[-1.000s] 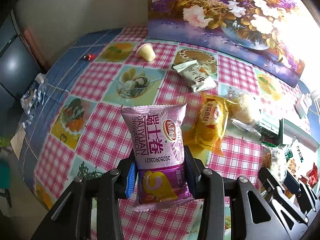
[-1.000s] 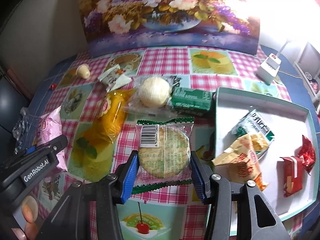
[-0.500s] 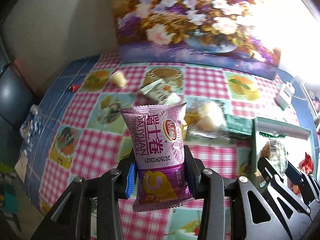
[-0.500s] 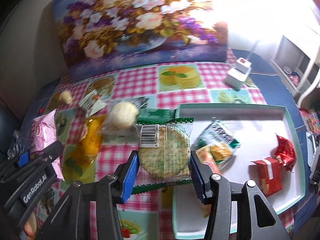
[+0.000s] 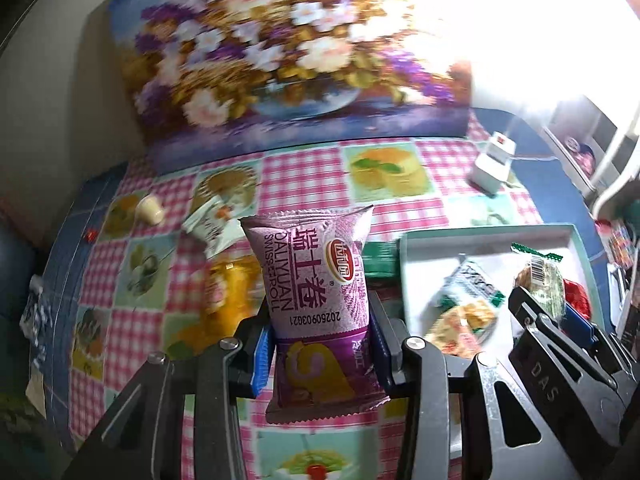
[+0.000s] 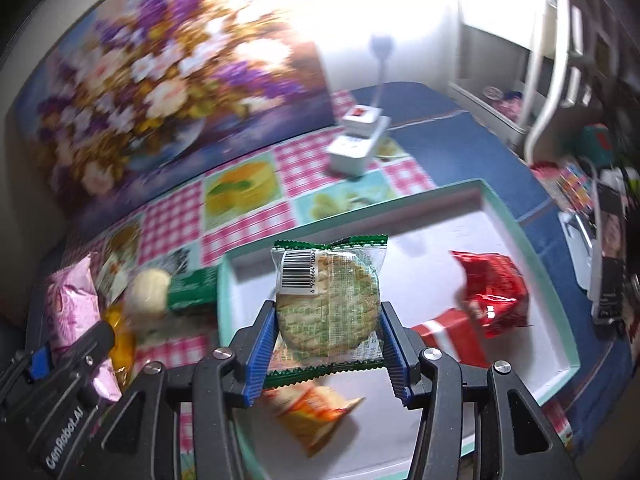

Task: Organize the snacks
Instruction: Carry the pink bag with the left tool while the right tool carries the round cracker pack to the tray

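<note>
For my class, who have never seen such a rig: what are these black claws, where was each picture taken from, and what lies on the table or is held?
No robot here: a person holds a two-finger gripper in each hand, each with a camera looking along its fingers. One picture is from the left gripper, clamped on a purple Swiss roll packet. The other is from the right gripper, clamped on a round cracker packet above a white tray. The tray already holds a red packet and an orange one. A yellow packet and a green box lie on the checked tablecloth, before a flower painting.
</note>
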A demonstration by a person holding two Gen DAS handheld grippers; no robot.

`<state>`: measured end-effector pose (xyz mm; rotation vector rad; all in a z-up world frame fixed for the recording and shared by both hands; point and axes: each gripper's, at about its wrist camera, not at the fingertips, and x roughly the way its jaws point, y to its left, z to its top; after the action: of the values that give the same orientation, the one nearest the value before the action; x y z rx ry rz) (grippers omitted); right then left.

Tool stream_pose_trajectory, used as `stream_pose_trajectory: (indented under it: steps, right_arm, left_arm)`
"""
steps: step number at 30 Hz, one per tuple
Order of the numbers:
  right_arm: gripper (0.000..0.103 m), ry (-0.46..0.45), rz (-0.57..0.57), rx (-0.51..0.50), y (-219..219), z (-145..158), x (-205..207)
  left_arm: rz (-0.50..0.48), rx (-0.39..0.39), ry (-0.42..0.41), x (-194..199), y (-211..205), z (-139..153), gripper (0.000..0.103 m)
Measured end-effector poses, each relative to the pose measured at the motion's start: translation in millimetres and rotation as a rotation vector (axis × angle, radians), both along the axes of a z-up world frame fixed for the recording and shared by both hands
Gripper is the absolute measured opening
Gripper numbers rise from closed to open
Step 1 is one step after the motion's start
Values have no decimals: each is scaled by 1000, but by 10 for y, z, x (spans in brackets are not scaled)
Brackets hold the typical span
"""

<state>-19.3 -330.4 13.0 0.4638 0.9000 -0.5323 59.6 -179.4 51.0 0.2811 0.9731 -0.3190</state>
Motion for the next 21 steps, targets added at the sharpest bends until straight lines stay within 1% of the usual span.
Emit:
stream_pose_trajectory:
  steps: [3, 10, 13, 21]
  right_arm:
    - [53, -2, -47, 5, -142, -18, -68]
    - [53, 14, -145, -21, -392, -59, -181]
    - [53, 7, -176, -7, -493, -94, -222]
    - [53, 22, -241, -4, -679, -195, -291]
  left_arm:
    - [-43, 13, 1, -65, -168, -17, 43]
    - [-91, 16, 21, -96, -479, -78, 43]
    - [-106, -6, 53, -65, -608, -117, 43]
    - [-156, 15, 67, -52, -959, -201, 43]
